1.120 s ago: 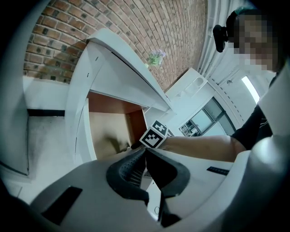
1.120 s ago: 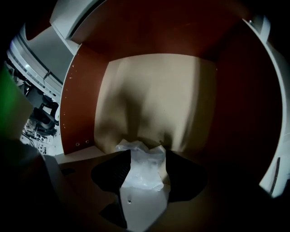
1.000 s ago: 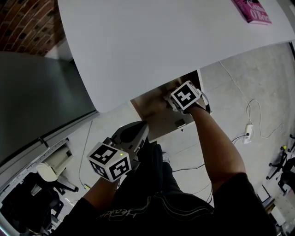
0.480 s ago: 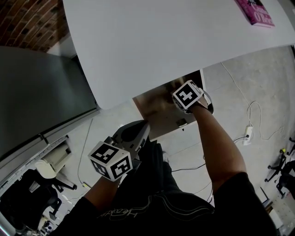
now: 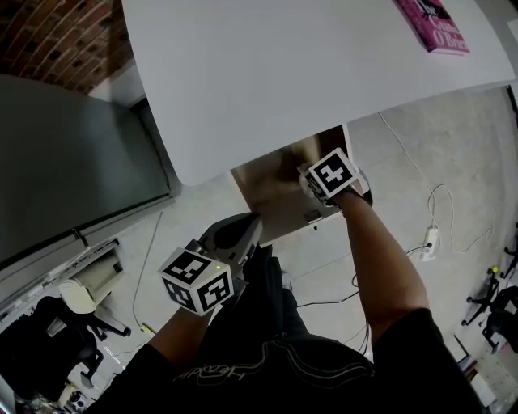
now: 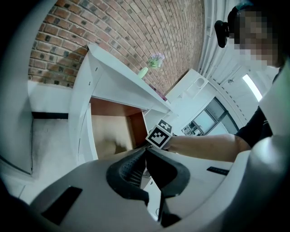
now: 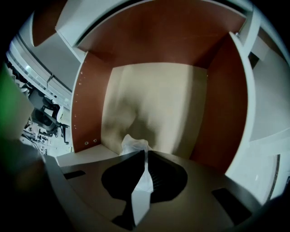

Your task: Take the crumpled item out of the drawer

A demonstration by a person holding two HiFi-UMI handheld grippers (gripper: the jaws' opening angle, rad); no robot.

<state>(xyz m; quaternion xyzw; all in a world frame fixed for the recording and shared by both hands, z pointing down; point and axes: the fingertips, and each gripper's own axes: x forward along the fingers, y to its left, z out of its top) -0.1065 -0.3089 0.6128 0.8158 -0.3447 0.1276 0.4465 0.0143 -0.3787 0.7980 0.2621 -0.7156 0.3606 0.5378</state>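
Note:
The drawer (image 5: 273,204) stands pulled out under the white table (image 5: 307,73), its pale floor (image 7: 156,106) and reddish-brown walls plain in the right gripper view. My right gripper (image 7: 146,153) has just been closing and is now shut on the crumpled white item (image 7: 134,144), which sticks out past the tips and runs down between the jaws. In the head view the right gripper (image 5: 312,184) hangs over the drawer's right part. My left gripper (image 5: 247,228) is held back, near my body, with its jaws together and nothing in them; it (image 6: 145,152) looks toward the drawer (image 6: 111,136).
A pink book (image 5: 433,24) lies at the table's far right. Cables and a power strip (image 5: 429,238) lie on the floor to the right. A brick wall (image 5: 73,40) and a dark grey panel (image 5: 73,170) are at the left. A vase with flowers (image 6: 153,63) stands on the table.
The right gripper has risen a little above the drawer floor. The left gripper has kept still.

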